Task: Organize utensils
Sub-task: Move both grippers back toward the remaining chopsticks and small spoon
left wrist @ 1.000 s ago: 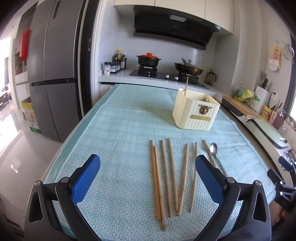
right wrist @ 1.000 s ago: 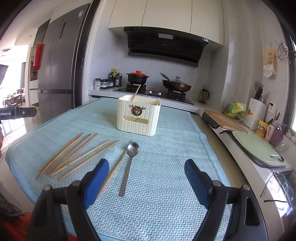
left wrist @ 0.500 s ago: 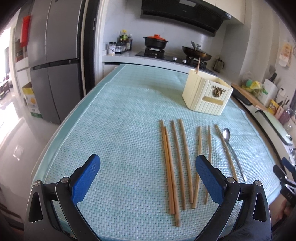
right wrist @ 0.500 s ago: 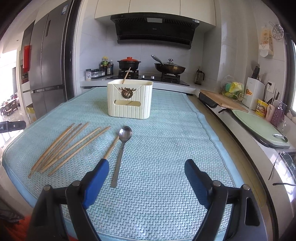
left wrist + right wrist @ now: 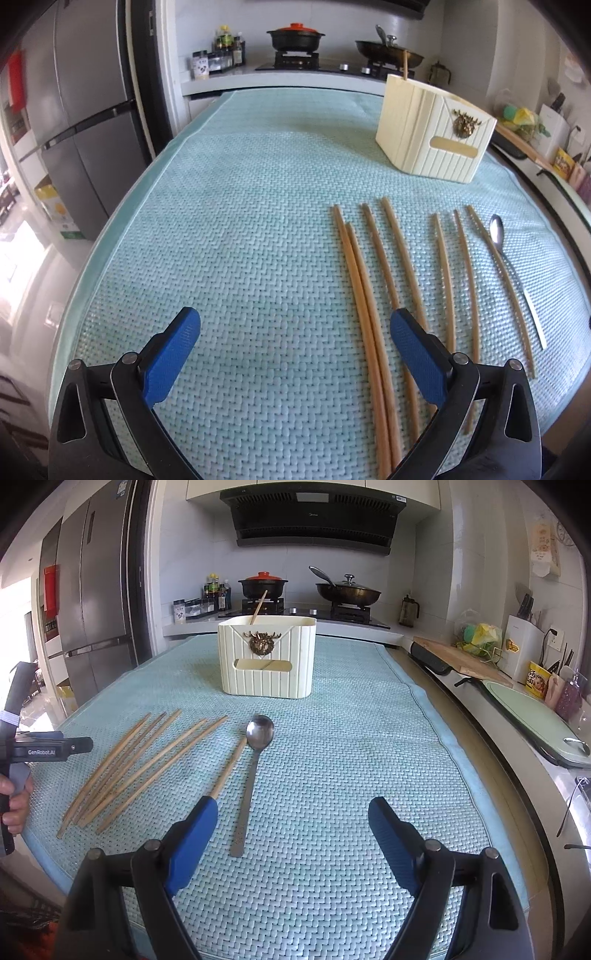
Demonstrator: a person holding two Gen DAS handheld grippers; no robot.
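Observation:
Several wooden chopsticks [image 5: 373, 295] lie side by side on the teal woven mat [image 5: 240, 229], and show in the right wrist view [image 5: 140, 764] at the left. A metal spoon [image 5: 513, 273] lies right of them, also in the right wrist view [image 5: 253, 771]. A cream utensil holder [image 5: 434, 136] with one chopstick in it stands behind; it shows in the right wrist view [image 5: 267, 655]. My left gripper [image 5: 295, 325] is open and empty, low over the mat just left of the chopsticks. My right gripper [image 5: 293, 816] is open and empty, near the spoon's handle.
A stove with a red-lidded pot [image 5: 263, 587] and a wok [image 5: 347, 592] stands behind the mat. A fridge [image 5: 85, 122] is at the left. A counter with a cutting board [image 5: 461, 657] and a green tray [image 5: 535, 720] runs along the right.
Both grippers have moved forward and lower over the mat. The left one has closed in on the chopsticks, the right one on the spoon. Both stay open.

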